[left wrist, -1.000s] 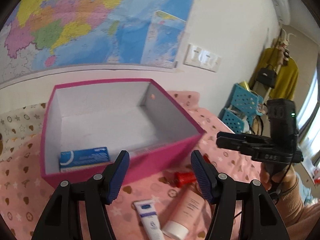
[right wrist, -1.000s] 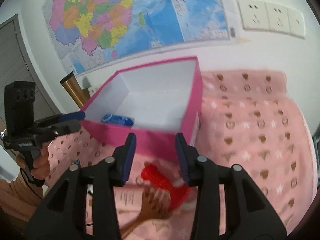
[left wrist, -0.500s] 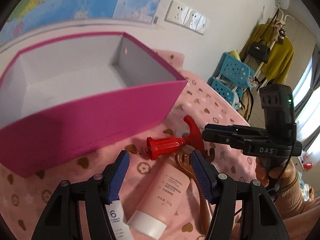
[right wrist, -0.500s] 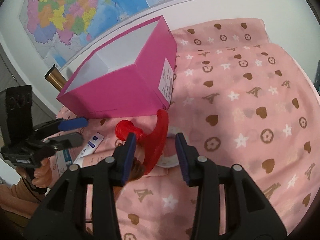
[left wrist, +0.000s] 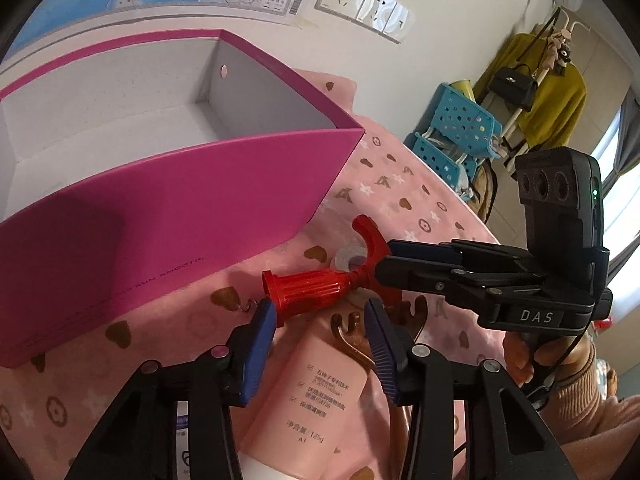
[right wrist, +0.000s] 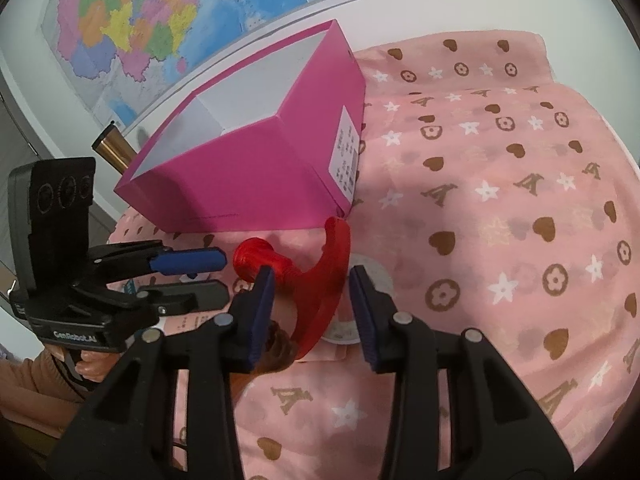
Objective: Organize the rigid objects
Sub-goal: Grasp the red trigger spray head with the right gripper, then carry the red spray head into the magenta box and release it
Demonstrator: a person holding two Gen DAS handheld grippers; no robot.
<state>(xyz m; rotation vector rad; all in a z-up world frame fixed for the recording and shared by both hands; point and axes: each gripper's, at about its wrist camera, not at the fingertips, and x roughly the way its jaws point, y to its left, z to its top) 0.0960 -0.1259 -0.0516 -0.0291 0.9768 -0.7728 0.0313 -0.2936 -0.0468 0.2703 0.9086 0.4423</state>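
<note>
right gripper spread wide, straddling the red corkscrew on the cloth just in front of the pink box. left gripper released too, near its barrel. pick-up step, i'd say: right must clench, then lift over the wall.

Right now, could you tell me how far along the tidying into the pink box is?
Little looks done: the visible part of the pink box shows nothing inside. In hand: the right gripper is open around the red corkscrew, not yet closed; the left gripper hovers open beside it. Still left on the cloth: the corkscrew, pink tube and wooden utensil.
</note>
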